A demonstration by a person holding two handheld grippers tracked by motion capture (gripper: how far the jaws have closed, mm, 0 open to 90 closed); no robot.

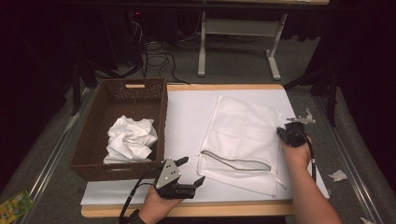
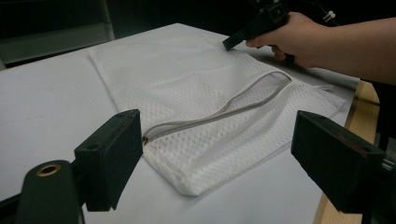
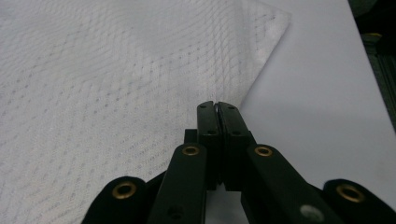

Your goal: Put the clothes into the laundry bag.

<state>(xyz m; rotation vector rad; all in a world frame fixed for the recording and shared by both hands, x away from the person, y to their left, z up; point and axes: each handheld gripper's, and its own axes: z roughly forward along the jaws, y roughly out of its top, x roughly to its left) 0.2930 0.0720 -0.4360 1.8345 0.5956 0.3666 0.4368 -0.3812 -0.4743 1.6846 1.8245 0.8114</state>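
The white mesh laundry bag [image 1: 243,140] lies flat on the white table [image 1: 187,116], its grey zipper [image 2: 219,112] partly undone. The right gripper [image 3: 218,103] is pinched together at the bag's right edge; whether mesh is caught between the pads is hard to make out. The left gripper [image 1: 191,170] hovers nearby, jaws wide apart and empty. Crumpled white cloth [image 1: 130,139] sits in the brown basket [image 1: 88,140].

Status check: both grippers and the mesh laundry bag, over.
Left gripper open, clear of mesh laundry bag. Right gripper shut at bag's side edge. Zipper partly open. Nothing in the way.
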